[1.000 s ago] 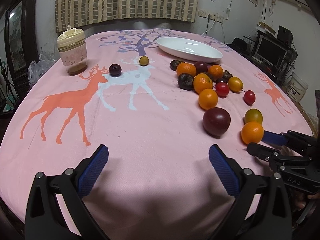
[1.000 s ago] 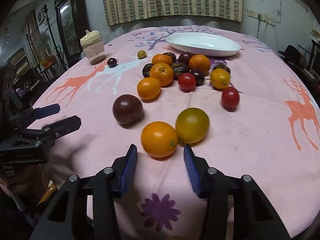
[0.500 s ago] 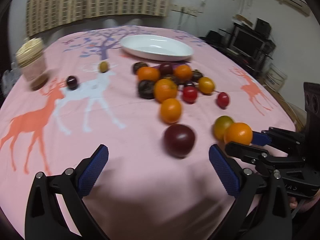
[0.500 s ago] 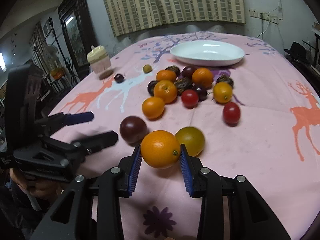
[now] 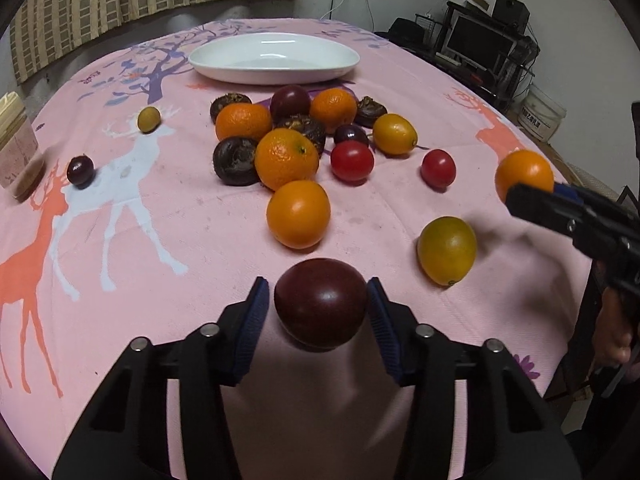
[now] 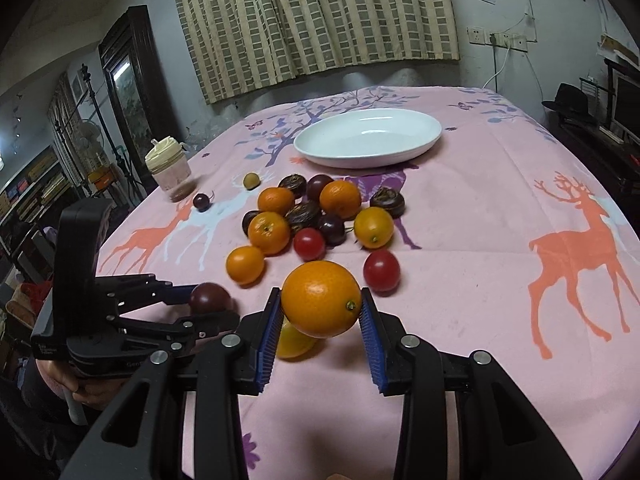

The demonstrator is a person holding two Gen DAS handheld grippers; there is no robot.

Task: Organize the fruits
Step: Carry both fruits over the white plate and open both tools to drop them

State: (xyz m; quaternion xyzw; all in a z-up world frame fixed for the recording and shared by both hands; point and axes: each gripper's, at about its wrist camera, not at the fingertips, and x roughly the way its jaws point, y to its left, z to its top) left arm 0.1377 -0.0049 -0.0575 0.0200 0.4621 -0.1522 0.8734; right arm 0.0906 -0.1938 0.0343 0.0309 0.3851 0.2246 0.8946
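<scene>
My left gripper [image 5: 318, 308] is shut on a dark maroon fruit [image 5: 321, 303], seen low in the left wrist view and at the left of the right wrist view [image 6: 210, 298]. My right gripper [image 6: 320, 312] is shut on an orange fruit [image 6: 321, 299] and holds it above the pink cloth; it also shows at the right of the left wrist view [image 5: 524, 174]. A yellow-green fruit [image 5: 447, 250] lies on the cloth under the lifted orange. A pile of oranges, red tomatoes and dark fruits [image 6: 304, 216] lies mid-table. A white oval plate [image 6: 368, 138] stands behind it, holding nothing.
A lidded jar [image 6: 170, 172] stands at the far left. A small dark fruit [image 6: 201, 202] and a small olive-yellow fruit [image 6: 251, 181] lie apart near it. One orange fruit [image 5: 298, 214] sits just ahead of my left gripper. The table edge is at the right [image 5: 576, 176].
My left gripper moved right and forward and closed on the maroon fruit. My right gripper closed on the orange fruit and lifted it off the cloth, leaving the yellow-green fruit behind.
</scene>
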